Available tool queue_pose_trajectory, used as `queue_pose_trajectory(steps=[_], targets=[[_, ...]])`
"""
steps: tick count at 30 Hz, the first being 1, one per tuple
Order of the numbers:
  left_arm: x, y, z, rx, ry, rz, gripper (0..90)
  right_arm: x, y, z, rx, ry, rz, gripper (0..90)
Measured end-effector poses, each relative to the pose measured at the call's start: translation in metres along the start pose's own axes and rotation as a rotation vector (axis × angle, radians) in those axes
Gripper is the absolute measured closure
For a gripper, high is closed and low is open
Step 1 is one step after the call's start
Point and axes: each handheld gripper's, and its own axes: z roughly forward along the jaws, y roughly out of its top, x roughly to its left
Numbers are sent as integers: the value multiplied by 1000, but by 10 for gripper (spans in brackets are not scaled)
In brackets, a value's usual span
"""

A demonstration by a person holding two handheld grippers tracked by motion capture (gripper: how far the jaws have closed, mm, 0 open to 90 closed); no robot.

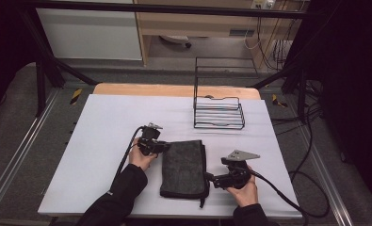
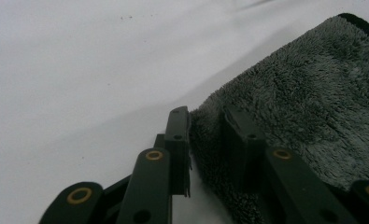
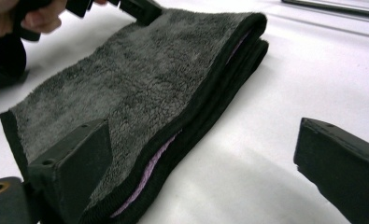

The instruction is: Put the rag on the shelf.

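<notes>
A folded dark grey towel [image 1: 183, 167] lies on the white table sheet [image 1: 103, 141] near the front edge. My left gripper [image 1: 165, 147] is at the towel's far left corner. In the left gripper view the towel [image 2: 303, 93] bunches between the two jaws, and my left gripper [image 2: 208, 126] is shut on that edge. My right gripper [image 1: 207, 178] stands at the towel's right side, low to the table. In the right gripper view it [image 3: 203, 135] is open wide, one jaw over the towel [image 3: 140, 84] and the other over bare sheet.
A black wire rack [image 1: 219, 113] stands at the back of the table, right of centre. A wooden strip [image 1: 174, 89] runs along the far edge. Cables trail off the table's right side. The other hand [image 3: 37, 18] shows at the right gripper view's top left.
</notes>
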Motion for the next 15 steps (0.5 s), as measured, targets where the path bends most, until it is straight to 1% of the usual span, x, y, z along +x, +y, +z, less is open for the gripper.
queue_pose_trajectory(steps=[2, 5, 6, 7, 11, 15], targets=[[-1, 0, 0, 4, 5, 9, 729, -2, 1, 1, -4, 2, 7, 78], [-3, 0, 1, 5, 8, 7, 748, -5, 6, 2, -7, -1, 23, 102], [-3, 0, 1, 4, 8, 3, 752, -7, 8, 3, -13, -2, 21, 110], [-3, 0, 1, 8, 8, 9, 756, -8, 10, 4, -13, -3, 32, 119], [-4, -1, 1, 6, 12, 11, 758, -14, 21, 13, -8, -16, 35, 149], [-9, -3, 2, -9, 43, 45, 759, -18, 32, 27, -9, -18, 57, 186]])
